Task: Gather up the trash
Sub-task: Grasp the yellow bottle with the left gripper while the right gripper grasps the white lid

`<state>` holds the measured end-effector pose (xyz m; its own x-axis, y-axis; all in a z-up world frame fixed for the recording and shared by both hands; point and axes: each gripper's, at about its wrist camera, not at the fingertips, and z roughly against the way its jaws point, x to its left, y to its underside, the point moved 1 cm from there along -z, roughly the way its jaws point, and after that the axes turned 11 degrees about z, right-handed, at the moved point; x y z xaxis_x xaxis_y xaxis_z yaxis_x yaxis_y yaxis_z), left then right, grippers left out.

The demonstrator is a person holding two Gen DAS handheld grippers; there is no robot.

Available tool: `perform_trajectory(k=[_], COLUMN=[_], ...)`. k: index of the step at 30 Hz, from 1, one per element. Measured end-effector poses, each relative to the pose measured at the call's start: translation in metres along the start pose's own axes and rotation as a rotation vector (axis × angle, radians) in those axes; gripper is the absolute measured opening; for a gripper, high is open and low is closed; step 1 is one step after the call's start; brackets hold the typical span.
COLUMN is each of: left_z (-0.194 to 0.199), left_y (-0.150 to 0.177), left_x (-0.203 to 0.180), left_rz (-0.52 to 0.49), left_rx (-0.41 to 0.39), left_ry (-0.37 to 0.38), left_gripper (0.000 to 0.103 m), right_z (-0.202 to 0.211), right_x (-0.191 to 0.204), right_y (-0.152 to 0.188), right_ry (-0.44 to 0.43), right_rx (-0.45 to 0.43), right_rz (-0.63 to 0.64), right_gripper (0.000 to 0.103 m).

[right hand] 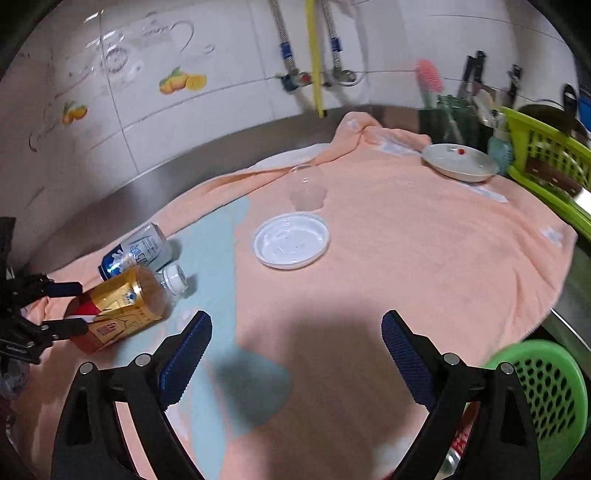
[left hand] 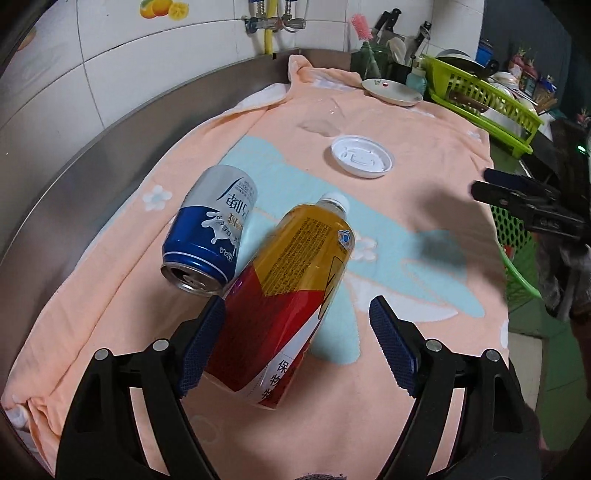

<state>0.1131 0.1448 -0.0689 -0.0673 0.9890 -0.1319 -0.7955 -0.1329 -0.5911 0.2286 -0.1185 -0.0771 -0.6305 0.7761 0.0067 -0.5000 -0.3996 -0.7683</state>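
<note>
Over the towel (left hand: 424,192), left gripper (left hand: 297,343) tilts down (jaws wide) — straddling bottle (left hand: 291,291)

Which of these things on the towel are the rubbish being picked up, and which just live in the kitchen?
Trash to collect:
- tea bottle, lying between the open left gripper's fingers
- blue and silver drink can, on its side
- white plastic lid
- clear plastic cup, tipped over
- green perforated bin, probably where it goes

Just kitchen things:
- ceramic plate
- lime dish rack
- pink bottle brush
- peach towel
</note>
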Motion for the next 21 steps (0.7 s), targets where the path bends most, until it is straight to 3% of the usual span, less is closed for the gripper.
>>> perform_trajectory(k=[21], left_z=[-0.015], left_y=[-0.003], left_x=[0.012], left_rz=[-0.032], left_rx=[0.036], left_ry=[0.004], left_gripper=[0.081], right_z=[-0.129], right_x=[-0.005], right_y=[-0.046], right_ry=[-0.064], right_rx=[0.184], right_rz=[0.094], right_gripper=[0.093])
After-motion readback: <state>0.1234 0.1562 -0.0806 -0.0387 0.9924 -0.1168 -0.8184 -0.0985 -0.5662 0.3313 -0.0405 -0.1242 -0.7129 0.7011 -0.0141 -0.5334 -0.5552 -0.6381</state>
